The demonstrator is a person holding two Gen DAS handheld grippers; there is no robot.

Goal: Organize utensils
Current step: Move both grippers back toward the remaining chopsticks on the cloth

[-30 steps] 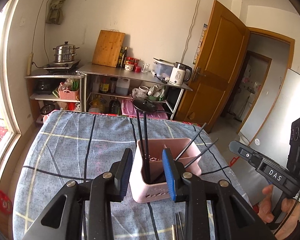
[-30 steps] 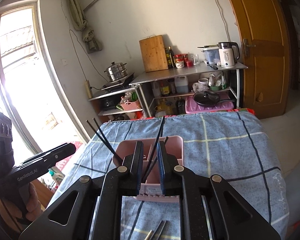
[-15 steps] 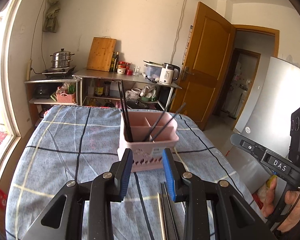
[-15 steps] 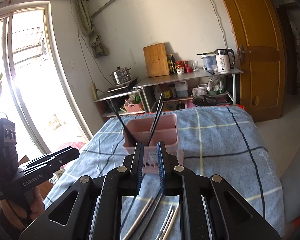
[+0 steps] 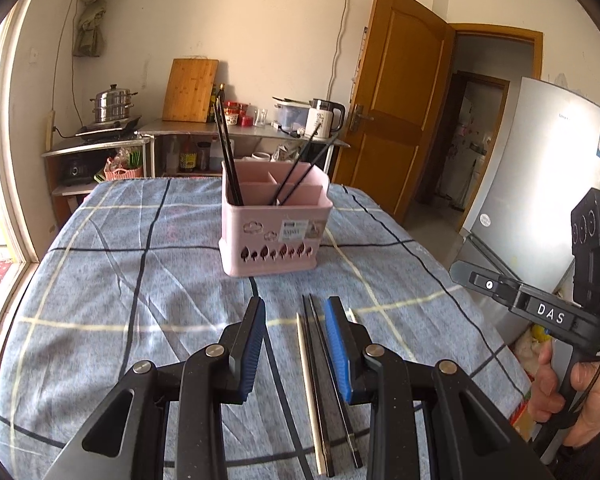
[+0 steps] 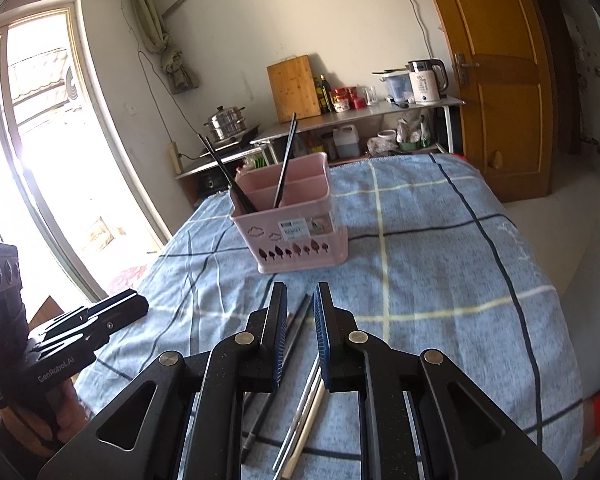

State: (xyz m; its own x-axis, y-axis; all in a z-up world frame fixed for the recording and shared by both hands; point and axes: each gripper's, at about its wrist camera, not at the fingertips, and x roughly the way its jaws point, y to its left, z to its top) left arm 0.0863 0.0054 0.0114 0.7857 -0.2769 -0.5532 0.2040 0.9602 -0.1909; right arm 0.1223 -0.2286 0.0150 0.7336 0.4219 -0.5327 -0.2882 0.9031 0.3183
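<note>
A pink divided caddy (image 5: 276, 236) stood on the checked cloth (image 5: 100, 280) with black chopsticks (image 5: 229, 160) leaning in its compartments, while loose chopsticks (image 5: 314, 380) lay before it beneath the left gripper (image 5: 296, 344) and right gripper (image 6: 300, 336), both parted and empty.
</note>
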